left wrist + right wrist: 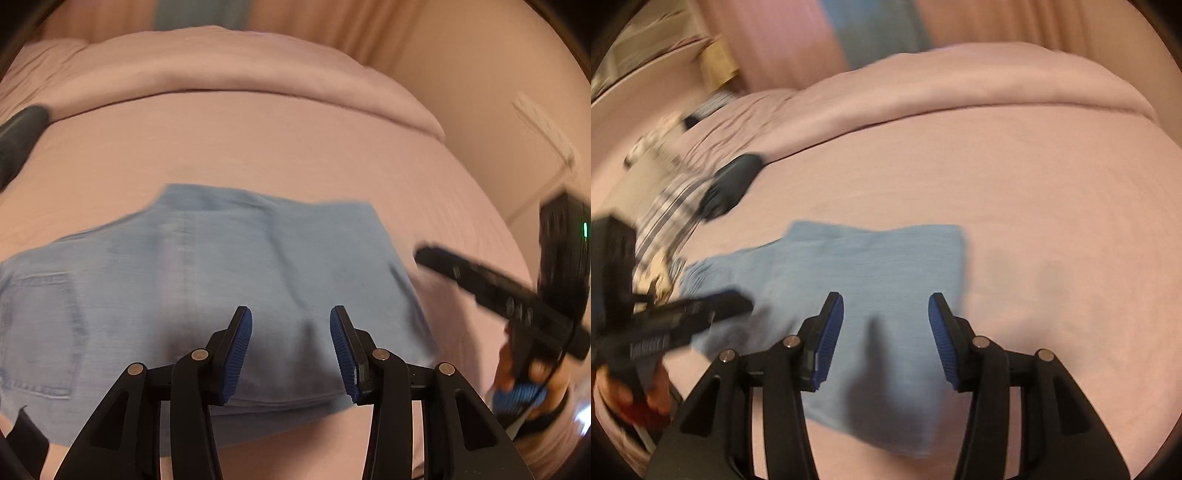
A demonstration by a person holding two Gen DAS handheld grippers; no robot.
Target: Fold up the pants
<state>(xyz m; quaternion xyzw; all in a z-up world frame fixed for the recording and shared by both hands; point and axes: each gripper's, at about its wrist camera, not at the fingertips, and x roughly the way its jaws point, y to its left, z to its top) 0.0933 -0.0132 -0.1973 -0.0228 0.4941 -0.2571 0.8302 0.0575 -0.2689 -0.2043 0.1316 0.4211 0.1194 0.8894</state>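
Light blue denim pants [221, 280] lie folded into a compact stack on the pink bed [295, 147], a back pocket showing at the left. My left gripper [291, 350] is open and empty, hovering above the near edge of the pants. In the right wrist view the pants [871, 280] lie the same way, and my right gripper [885, 339] is open and empty above them. Each view shows the other gripper, blurred, at its edge: the right one [498, 291], the left one [676, 317].
A folded pink blanket [221, 66] lies across the far end of the bed. A dark object [733, 184] and striped clothes [661, 218] sit at the bed's left side. Curtains [798, 37] hang behind.
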